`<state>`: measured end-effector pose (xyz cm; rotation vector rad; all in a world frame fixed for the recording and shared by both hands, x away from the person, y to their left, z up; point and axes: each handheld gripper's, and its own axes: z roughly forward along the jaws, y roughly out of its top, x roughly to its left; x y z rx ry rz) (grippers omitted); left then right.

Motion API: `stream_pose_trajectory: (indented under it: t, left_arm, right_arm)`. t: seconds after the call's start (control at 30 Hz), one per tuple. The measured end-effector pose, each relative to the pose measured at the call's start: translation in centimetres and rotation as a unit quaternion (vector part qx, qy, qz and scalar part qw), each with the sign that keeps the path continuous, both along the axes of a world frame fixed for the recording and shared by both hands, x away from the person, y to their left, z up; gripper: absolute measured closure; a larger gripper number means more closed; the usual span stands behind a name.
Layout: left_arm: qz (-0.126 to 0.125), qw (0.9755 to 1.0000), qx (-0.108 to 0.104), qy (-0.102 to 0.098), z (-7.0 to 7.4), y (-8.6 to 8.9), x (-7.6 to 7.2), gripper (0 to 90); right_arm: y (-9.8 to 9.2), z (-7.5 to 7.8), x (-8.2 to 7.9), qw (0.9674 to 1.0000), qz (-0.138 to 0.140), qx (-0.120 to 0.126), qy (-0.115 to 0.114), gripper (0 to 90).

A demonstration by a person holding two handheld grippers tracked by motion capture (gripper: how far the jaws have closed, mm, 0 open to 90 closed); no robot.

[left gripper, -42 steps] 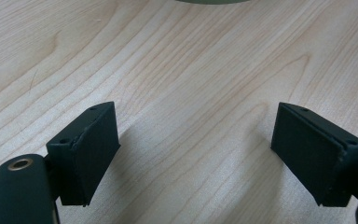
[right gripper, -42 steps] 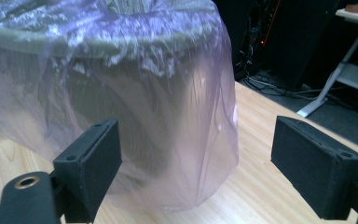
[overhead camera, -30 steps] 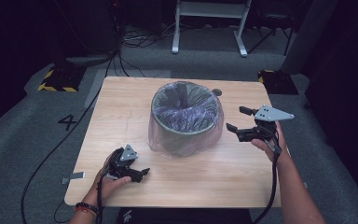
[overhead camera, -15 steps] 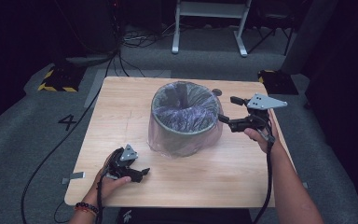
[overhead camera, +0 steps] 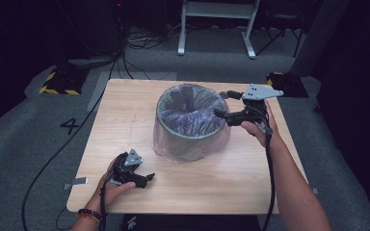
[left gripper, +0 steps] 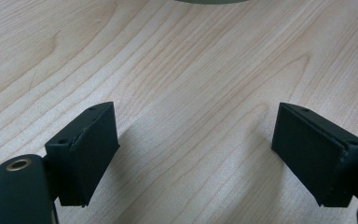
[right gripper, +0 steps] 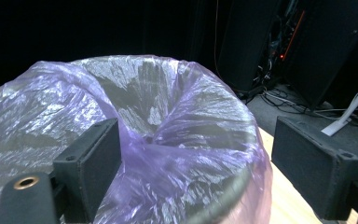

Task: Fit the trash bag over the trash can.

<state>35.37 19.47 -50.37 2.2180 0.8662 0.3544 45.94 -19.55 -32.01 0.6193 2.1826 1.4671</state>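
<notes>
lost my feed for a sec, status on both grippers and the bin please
Left gripper open, low over the table, nothing between jaws. Right gripper open at the bin rim, jaws astride the purple bag liner, not pinching. Bin upright, nothing in the way.

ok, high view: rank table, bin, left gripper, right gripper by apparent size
1. table
2. bin
3. right gripper and left gripper: look alike; the right is raised nearer the camera, so no ranking between them.

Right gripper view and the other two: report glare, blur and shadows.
Right gripper view: bin liner glints with highlights, dark background. Left gripper view: sharp wood grain on the table, soft shadows beside the jaws. High view: lit table, dim surroundings, slightly soft.
</notes>
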Motion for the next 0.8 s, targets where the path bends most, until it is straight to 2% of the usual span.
stream_pose_trajectory:
  t: [0.27,0.43,0.6,0.8]
  left_arm:
    - [0.000,1.0000,0.000,0.000,0.0,0.0,0.0,14.1]
    - [0.000,1.0000,0.000,0.000,0.0,0.0,0.0,14.1]
    - [0.000,1.0000,0.000,0.000,0.0,0.0,0.0,14.2]
    - [0.000,1.0000,0.000,0.000,0.0,0.0,0.0,14.1]
  right_arm:
    - [1.5,0.2,1.0,0.9999,0.006,-0.001,0.015,16.7]
    - [2.1,0.6,0.9,0.9998,0.013,-0.003,0.012,16.7]
    - [2.0,1.5,0.3,0.9997,0.025,0.008,0.003,16.7]
    - [2.2,2.3,0.5,0.9999,0.009,0.006,-0.001,16.9]
